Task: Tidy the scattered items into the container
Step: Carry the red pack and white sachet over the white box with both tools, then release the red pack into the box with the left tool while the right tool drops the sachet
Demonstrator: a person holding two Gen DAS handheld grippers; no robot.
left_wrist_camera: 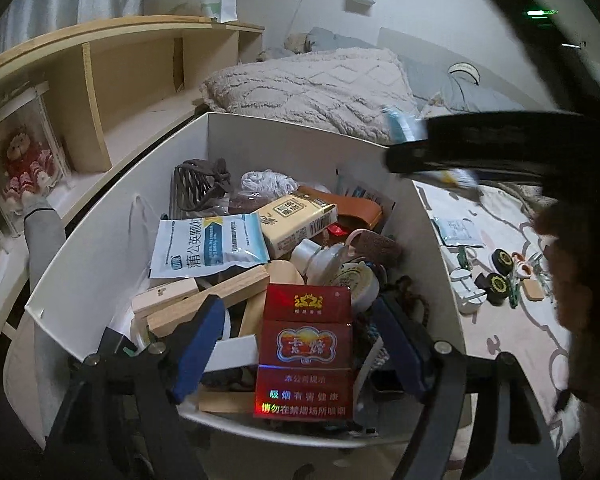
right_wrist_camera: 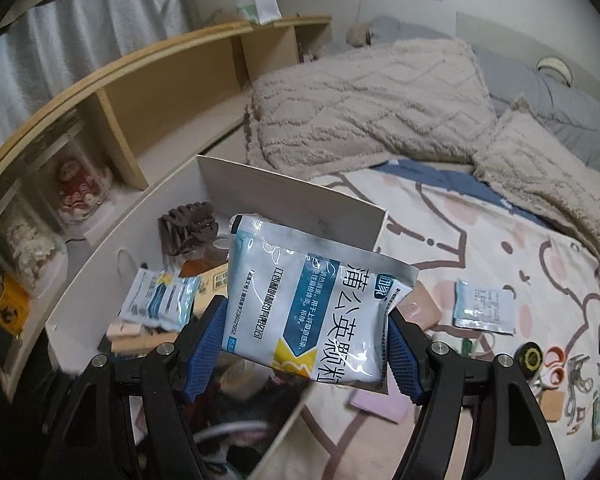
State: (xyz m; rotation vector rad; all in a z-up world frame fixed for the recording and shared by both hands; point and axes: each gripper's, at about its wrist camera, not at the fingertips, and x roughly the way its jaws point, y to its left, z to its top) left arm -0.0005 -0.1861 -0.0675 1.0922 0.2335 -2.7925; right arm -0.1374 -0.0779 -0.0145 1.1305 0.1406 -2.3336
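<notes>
A white box (left_wrist_camera: 100, 240) holds a heap of items: a blue-white sachet (left_wrist_camera: 208, 244), a cream carton (left_wrist_camera: 296, 220), wooden blocks (left_wrist_camera: 220, 292) and a brown hair claw (left_wrist_camera: 200, 184). A red cigarette pack (left_wrist_camera: 304, 344) lies on top of the heap between the blue pads of my left gripper (left_wrist_camera: 296, 344), which is open with gaps on both sides of the pack. My right gripper (right_wrist_camera: 306, 350) is shut on another blue-white sachet (right_wrist_camera: 312, 308), held in the air over the box's right wall (right_wrist_camera: 292, 196). In the left wrist view the right gripper (left_wrist_camera: 460, 148) shows from the side above the box's far right corner.
Small items lie scattered on the patterned bedsheet (right_wrist_camera: 480, 240) right of the box: a sachet (right_wrist_camera: 484, 308), a black round cap (right_wrist_camera: 530, 356), orange-handled scissors (right_wrist_camera: 556, 364), a pink pad (right_wrist_camera: 380, 404). A fluffy blanket (right_wrist_camera: 372, 96) lies behind. A wooden shelf (right_wrist_camera: 180, 92) runs along the left.
</notes>
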